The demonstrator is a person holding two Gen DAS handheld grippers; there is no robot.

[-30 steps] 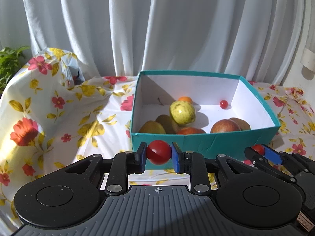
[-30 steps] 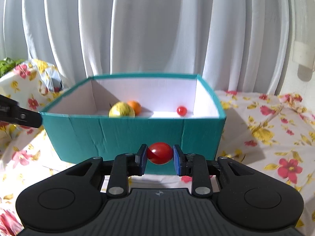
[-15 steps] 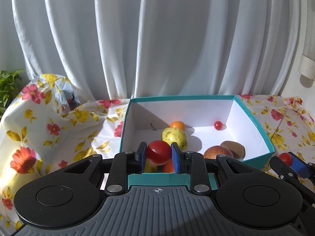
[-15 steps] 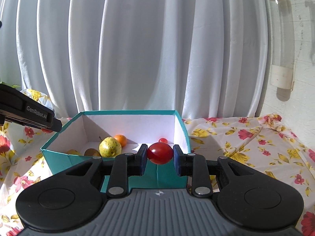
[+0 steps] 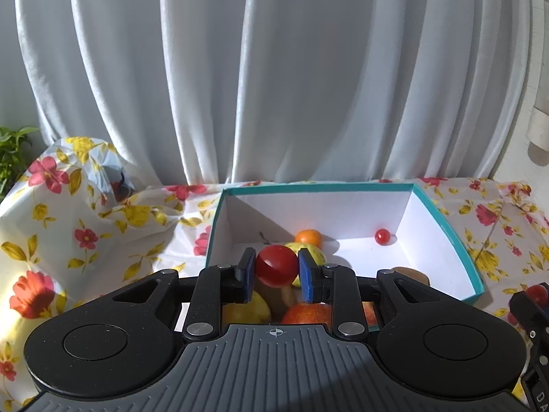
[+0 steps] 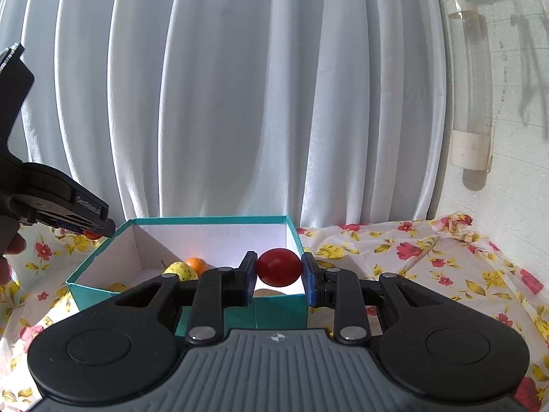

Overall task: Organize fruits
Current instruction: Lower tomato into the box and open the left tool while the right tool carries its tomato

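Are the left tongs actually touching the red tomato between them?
Touching. In the left wrist view both blue pads press the sides of the tomato held in the left tongs, with no gap on either side, above the box.

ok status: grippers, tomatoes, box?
Left gripper shut on red tomato. Right gripper shut on second tomato. Both at teal box. Nothing blocking.

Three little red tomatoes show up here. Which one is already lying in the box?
The smallest-looking tomato, lying loose on the white floor by the teal box's far right corner. The other two tomatoes are each pinched in a gripper.
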